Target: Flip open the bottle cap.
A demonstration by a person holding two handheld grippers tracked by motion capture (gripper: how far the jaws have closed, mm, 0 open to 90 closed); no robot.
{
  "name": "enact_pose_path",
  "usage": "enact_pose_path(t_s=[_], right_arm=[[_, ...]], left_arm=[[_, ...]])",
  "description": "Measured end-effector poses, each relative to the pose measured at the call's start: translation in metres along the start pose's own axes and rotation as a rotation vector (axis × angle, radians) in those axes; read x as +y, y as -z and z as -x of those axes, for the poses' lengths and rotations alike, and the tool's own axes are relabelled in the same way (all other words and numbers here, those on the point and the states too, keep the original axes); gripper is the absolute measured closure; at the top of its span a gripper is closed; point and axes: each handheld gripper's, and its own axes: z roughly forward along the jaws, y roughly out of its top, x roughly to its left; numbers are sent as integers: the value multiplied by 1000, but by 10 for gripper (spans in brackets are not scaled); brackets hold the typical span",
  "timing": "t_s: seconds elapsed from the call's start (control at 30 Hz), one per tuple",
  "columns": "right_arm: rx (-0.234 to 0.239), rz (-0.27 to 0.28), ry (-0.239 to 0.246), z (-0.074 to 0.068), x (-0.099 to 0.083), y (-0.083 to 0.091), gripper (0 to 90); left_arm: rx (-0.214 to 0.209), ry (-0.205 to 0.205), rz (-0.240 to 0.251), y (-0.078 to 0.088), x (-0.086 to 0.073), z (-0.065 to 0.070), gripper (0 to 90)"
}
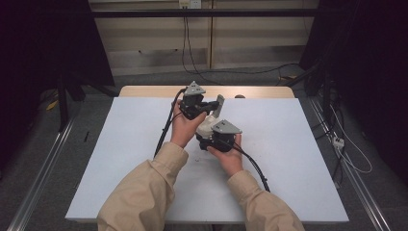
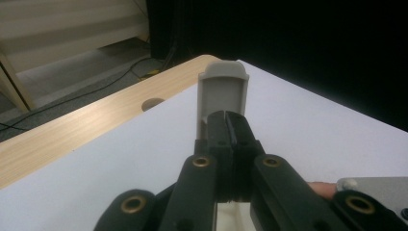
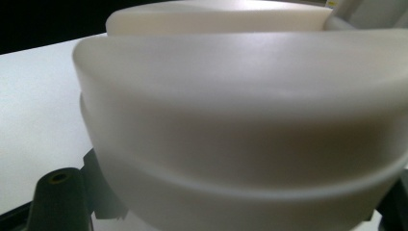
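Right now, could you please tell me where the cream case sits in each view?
High view: the cream case is near the picture's centre.
Left gripper view: the case is a sliver at the bottom edge, below the black jaws.
Right gripper view: the case is close up, across most of the picture.
Shared landmark: the white mat, at lower left in the gripper views.

container [image 1: 208,126] mid-table [image 1: 120,159], between left gripper [image 1: 204,107], right gripper [image 1: 211,139]
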Motion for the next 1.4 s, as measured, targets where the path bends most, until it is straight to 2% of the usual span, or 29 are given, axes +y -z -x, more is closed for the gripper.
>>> enact_pose_path(t_s=[1.03,1.4], right_arm=[[2,-2,-7,1,0,0,186],[1,-2,-8,1,0,0,186]], left_arm=[[-16,-9,-28,-15,1,-4,897],[-22,2,-34,-19,-1,-7,897]])
